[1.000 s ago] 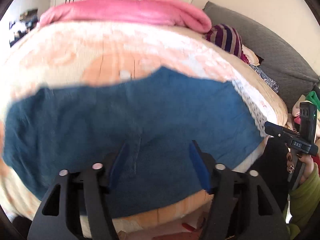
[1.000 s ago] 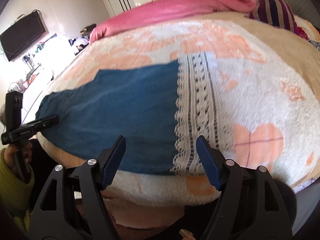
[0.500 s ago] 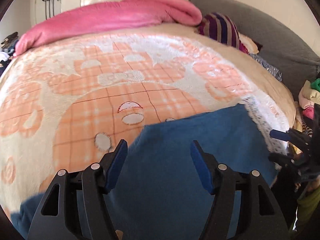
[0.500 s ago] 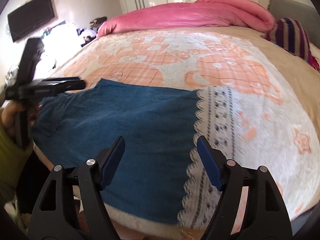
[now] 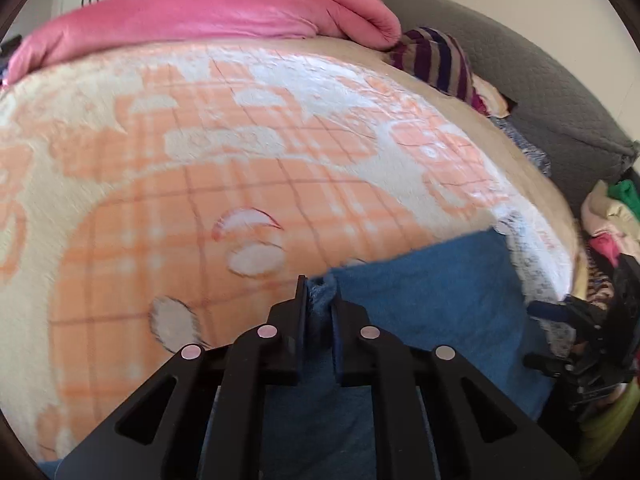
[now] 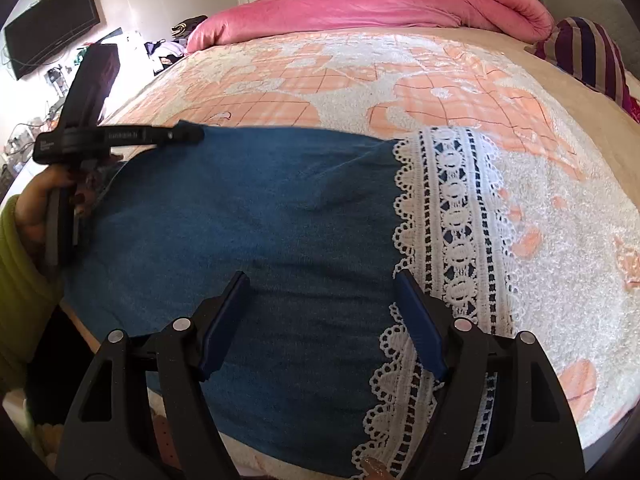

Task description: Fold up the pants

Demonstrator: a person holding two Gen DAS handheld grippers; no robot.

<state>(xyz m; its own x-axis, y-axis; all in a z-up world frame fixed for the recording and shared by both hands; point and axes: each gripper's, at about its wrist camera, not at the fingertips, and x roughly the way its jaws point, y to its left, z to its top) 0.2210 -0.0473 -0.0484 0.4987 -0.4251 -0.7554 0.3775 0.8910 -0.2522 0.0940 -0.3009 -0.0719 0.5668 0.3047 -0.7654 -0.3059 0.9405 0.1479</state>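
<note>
Blue pants (image 6: 260,220) with a lace hem lie flat on the bed's peach blanket (image 5: 200,200); the left gripper (image 5: 320,300) has just clamped their far edge, ready to fold, while the right gripper (image 6: 320,320) hovers open above them.

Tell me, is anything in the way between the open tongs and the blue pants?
Nothing visible is. The right tongs hang open directly over the blue pants, near their white lace hem.
</note>
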